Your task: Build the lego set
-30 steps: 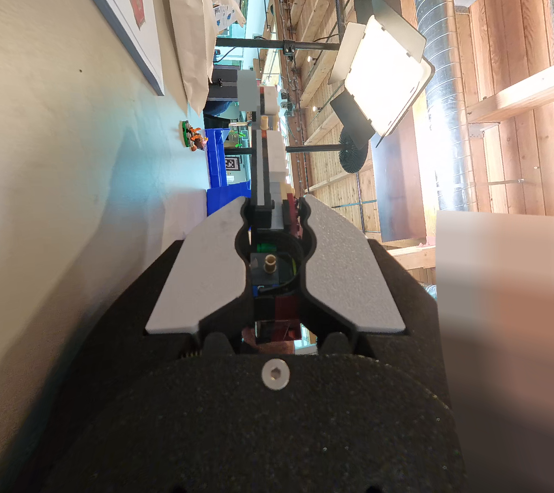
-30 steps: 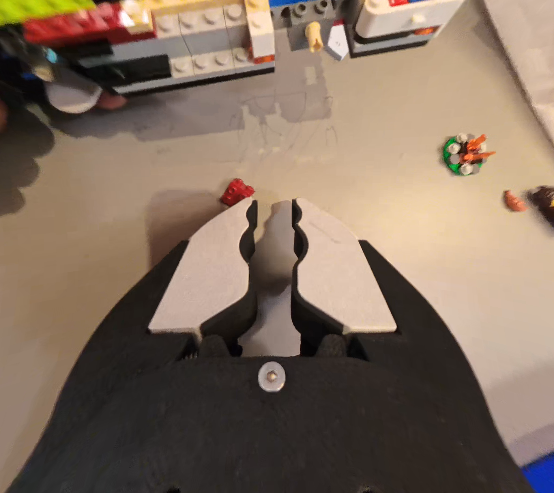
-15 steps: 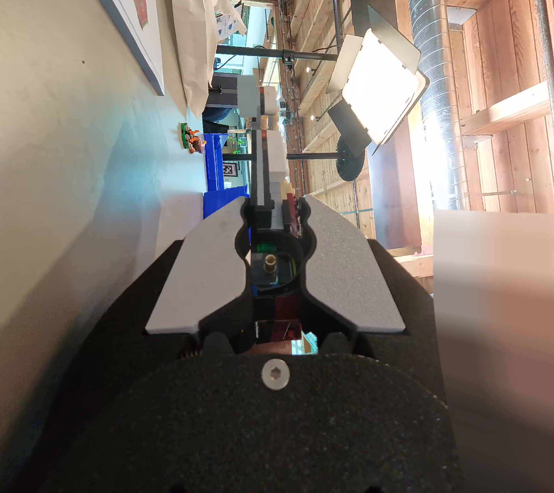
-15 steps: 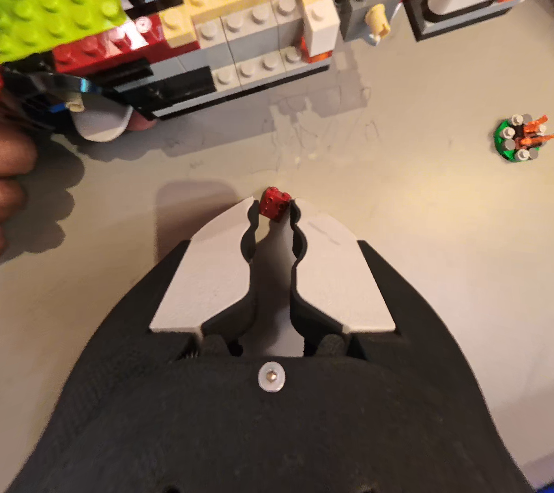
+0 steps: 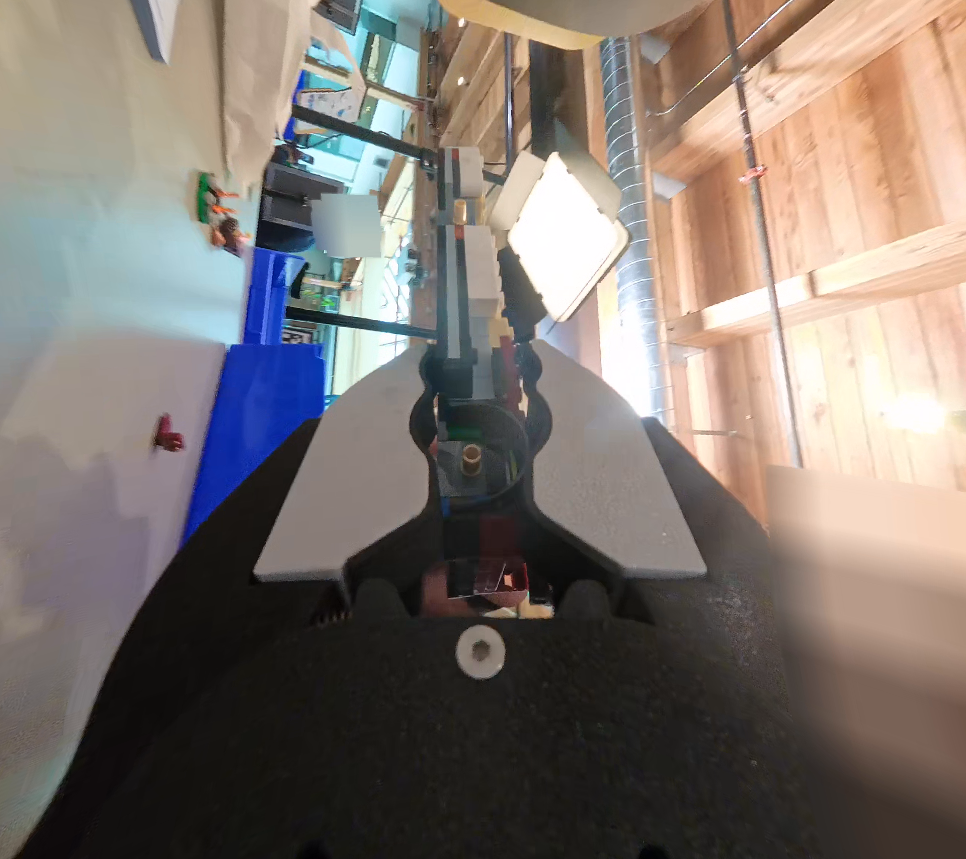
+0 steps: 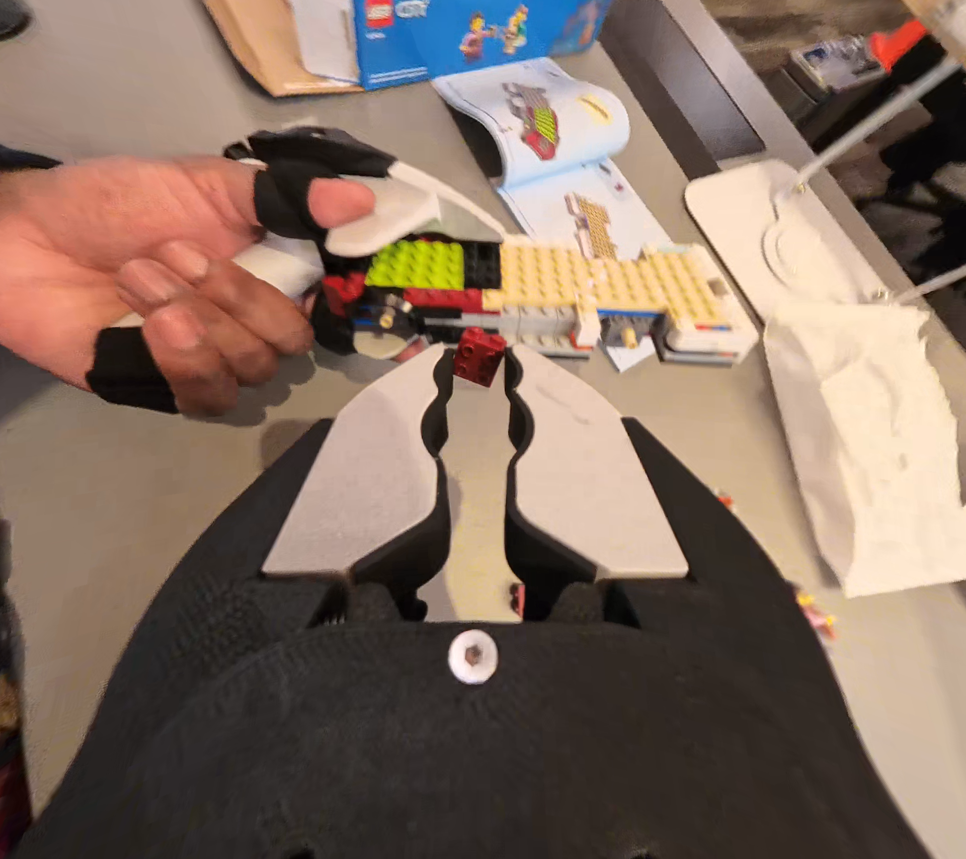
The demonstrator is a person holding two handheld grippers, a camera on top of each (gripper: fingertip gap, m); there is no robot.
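We now have the small dark red brick [image 6: 480, 357] pinched between the tips of our right gripper [image 6: 478, 363], both pads pressed to its sides, and it hangs clear of the grey table [image 6: 130, 50], just in front of the near side wall of the long brick model [image 6: 575, 280]. Half a second ago that brick lay on the table, only just entering the fingertips; a second ago it sat left of them, untouched. So the pick-up has happened in this interval, and the view has tipped from looking straight down at the table to looking across it, which brings the blue toy box [image 6: 486, 24], the open instruction booklet [image 6: 554, 128] and the crumpled white paper [image 6: 862, 426] on the right into sight. Our left gripper [image 5: 478, 366] is clamped on the near end of the model, its jaws set narrow around the black, grey and red layers; that hold looks the same as in both earlier pictures. The left wrist view has swung a little, though: the blue bin [image 5: 261, 395] sits larger and nearer, the round green piece [image 5: 209, 196] has slid up and left, and the red brick shows low at the left edge. In the right wrist view the left hand [image 6: 157, 280] appears at the model's left end.
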